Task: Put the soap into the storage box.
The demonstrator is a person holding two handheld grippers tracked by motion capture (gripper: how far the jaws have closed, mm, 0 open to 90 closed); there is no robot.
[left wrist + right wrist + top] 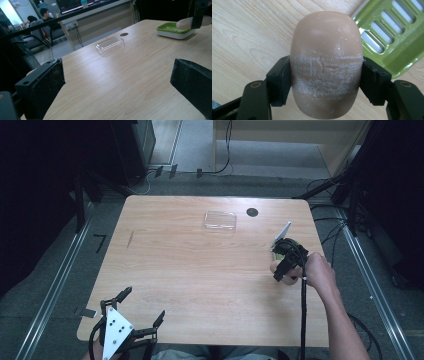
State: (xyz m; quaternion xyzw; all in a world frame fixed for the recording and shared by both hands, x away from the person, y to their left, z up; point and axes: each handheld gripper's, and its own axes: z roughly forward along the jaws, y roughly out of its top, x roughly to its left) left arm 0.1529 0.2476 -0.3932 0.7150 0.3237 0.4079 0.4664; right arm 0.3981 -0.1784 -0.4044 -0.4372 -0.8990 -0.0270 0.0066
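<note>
Right gripper view puts the answer plainly in front of you: your right gripper is clamped on a tan bar of soap, one black pad on each long flank, so the bar's long axis runs straight out ahead along the jaws; the scuffed white band across its middle sits right at the pads. The green soap dish lies just ahead and to the right of the bar from that gripper, its slotted tray facing up, the near corner close beside the soap but not under it; the slots run roughly in line with the bar's length, so little turning looks needed. Whether you are bringing the soap to the dish or taking it away, the frames do not tell; if the dish is the goal, the move is, as I judge it, a short carry forward and right, then a lowering with the bar kept level so it beds flat on the slats.

From the high view your right hand holds that gripper near the table's right edge, with the dish under it; a clear plastic lid lies well apart, farther off toward the far side. Your left gripper rests at the near left corner with its jaws spread wide and nothing between them; it is far from the soap, so the right hand is the one placed for the work.
</note>
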